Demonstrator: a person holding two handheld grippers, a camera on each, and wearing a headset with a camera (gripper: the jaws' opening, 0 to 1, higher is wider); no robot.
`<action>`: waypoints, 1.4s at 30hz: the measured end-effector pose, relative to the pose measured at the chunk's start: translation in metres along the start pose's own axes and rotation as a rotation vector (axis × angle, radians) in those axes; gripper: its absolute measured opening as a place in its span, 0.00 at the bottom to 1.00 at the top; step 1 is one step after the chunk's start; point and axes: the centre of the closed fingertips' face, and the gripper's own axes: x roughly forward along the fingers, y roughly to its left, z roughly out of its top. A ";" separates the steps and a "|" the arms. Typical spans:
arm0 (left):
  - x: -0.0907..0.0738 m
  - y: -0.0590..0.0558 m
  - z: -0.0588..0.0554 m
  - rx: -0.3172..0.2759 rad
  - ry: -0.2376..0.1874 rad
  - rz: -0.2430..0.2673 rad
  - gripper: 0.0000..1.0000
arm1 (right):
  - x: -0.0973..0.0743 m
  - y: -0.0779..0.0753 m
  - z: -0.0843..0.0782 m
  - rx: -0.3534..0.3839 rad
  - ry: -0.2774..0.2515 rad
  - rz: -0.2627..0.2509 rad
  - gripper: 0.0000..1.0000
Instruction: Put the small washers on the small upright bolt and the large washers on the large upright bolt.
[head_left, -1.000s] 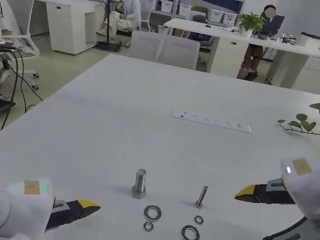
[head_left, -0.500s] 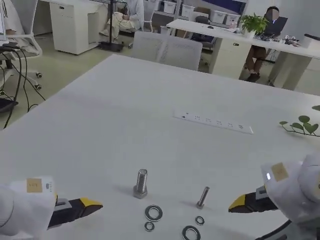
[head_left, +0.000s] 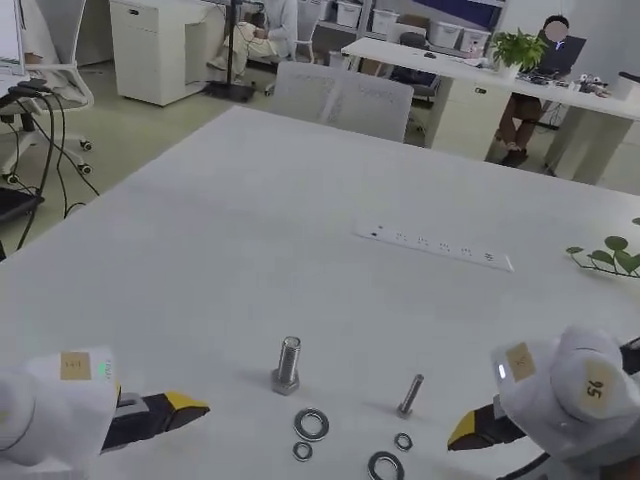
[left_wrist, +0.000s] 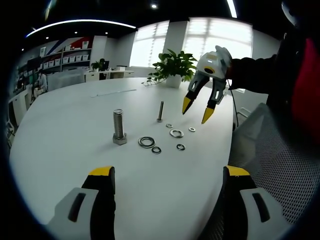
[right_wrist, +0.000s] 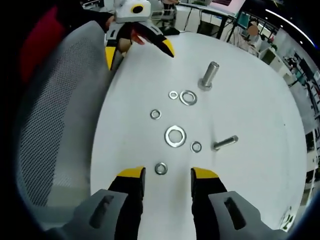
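The large upright bolt (head_left: 287, 363) and the small upright bolt (head_left: 411, 395) stand on the white table (head_left: 250, 250). In front of them lie a large washer (head_left: 311, 424), a small washer (head_left: 302, 451), another small washer (head_left: 403, 441) and a second large washer (head_left: 384, 466). My left gripper (head_left: 185, 408) hovers open to the left of the bolts; its own view has the large bolt (left_wrist: 118, 126) ahead. My right gripper (right_wrist: 168, 174) is open low over the table, with a small washer (right_wrist: 161, 168) lying between its tips. A large washer (right_wrist: 175, 136) lies just beyond.
A white power strip (head_left: 432, 246) lies farther back on the table and a plant sprig (head_left: 605, 255) at the right edge. A mesh chair (right_wrist: 55, 125) stands close by the table's near edge. Desks and seated people fill the room behind.
My right gripper has come down and to the left, closer to the washers by the small bolt. The left gripper has hardly moved. The head camera has shifted a little.
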 end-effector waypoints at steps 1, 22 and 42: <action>0.000 0.000 0.000 0.000 -0.001 0.002 0.89 | 0.002 0.001 -0.001 -0.001 0.008 0.007 0.36; -0.001 -0.003 0.000 0.000 -0.005 0.012 0.88 | 0.016 0.005 -0.009 -0.036 0.079 0.023 0.25; 0.000 -0.002 0.000 0.001 -0.010 0.013 0.88 | 0.025 0.004 -0.014 -0.072 0.132 0.022 0.19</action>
